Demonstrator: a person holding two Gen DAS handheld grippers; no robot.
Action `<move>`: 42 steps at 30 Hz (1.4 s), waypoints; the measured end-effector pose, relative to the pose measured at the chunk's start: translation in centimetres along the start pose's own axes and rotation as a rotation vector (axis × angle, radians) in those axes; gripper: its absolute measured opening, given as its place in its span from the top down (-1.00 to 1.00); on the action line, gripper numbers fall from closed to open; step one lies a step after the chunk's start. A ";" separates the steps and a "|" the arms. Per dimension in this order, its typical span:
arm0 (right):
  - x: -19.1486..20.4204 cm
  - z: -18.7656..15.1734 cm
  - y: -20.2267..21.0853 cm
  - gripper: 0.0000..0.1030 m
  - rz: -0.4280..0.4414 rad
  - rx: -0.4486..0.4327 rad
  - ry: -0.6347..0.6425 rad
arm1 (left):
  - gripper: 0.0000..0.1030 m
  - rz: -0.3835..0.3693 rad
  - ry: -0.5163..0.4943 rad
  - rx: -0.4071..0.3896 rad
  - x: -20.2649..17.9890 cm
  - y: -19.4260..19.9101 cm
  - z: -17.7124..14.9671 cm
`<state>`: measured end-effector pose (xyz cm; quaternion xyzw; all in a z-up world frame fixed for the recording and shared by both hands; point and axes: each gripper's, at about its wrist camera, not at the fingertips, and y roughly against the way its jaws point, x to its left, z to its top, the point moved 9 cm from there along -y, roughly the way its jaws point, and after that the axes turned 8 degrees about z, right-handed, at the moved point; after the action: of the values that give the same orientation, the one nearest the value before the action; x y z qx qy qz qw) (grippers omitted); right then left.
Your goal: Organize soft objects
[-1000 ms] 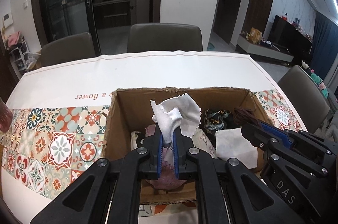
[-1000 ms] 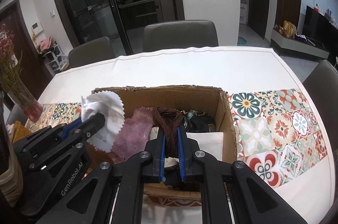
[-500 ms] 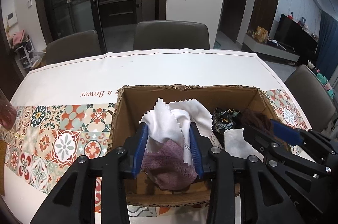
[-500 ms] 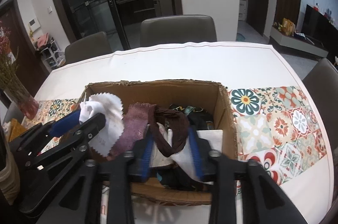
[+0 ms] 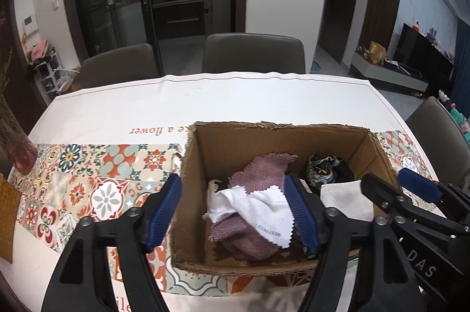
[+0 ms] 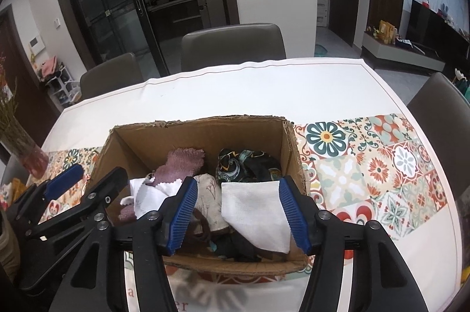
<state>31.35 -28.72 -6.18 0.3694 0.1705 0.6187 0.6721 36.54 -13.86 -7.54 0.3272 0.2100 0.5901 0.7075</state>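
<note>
Inside the cardboard box [image 5: 364, 156] on the table [image 5: 235, 100]: white zigzag-edged cloth [image 5: 264, 212] on a purple towel [image 5: 264, 170], beside a plain white cloth [image 6: 255, 209]. Above, left gripper [image 5: 235, 212] and right gripper [image 6: 238, 216], jaws just opened wide, gripping nothing.

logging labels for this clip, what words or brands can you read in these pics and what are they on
"e a flower", upside down, first word cut off: tablecloth
"DAS": right gripper
"ile", cut off: tablecloth near edge
"a", "er": tablecloth, right wrist view
Small grey print on white cloth: too blurred to read
</note>
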 end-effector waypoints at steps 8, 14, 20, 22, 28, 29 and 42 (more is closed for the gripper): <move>0.2 -0.1 1.3 -0.24 -0.017 -0.015 0.003 | -0.71 0.047 0.020 -0.004 1.2 1.2 -0.3; 0.1 -0.2 3.0 -0.40 -0.049 -0.045 0.005 | -0.79 0.071 0.025 -0.024 1.8 2.7 -0.5; 0.2 -0.6 4.6 -0.44 -0.056 -0.064 -0.006 | -0.90 0.101 0.033 -0.055 2.5 4.8 -0.9; 0.3 -0.8 5.2 -0.44 -0.055 -0.070 -0.006 | -0.92 0.105 0.036 -0.061 2.7 5.4 -1.1; 1.0 -1.8 6.8 -0.44 -0.048 -0.081 -0.001 | -0.97 0.127 0.046 -0.077 3.5 7.3 -2.0; 1.1 -1.9 7.1 -0.44 -0.047 -0.083 -0.001 | -0.98 0.129 0.047 -0.081 3.7 7.7 -2.1; 2.7 -4.1 10.3 -0.51 -0.042 -0.118 0.009 | -0.99 0.154 0.065 -0.118 5.4 11.4 -4.3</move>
<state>21.74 -25.35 -1.01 0.3230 0.1446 0.6151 0.7046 26.78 -6.67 -1.93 0.2810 0.1721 0.6642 0.6710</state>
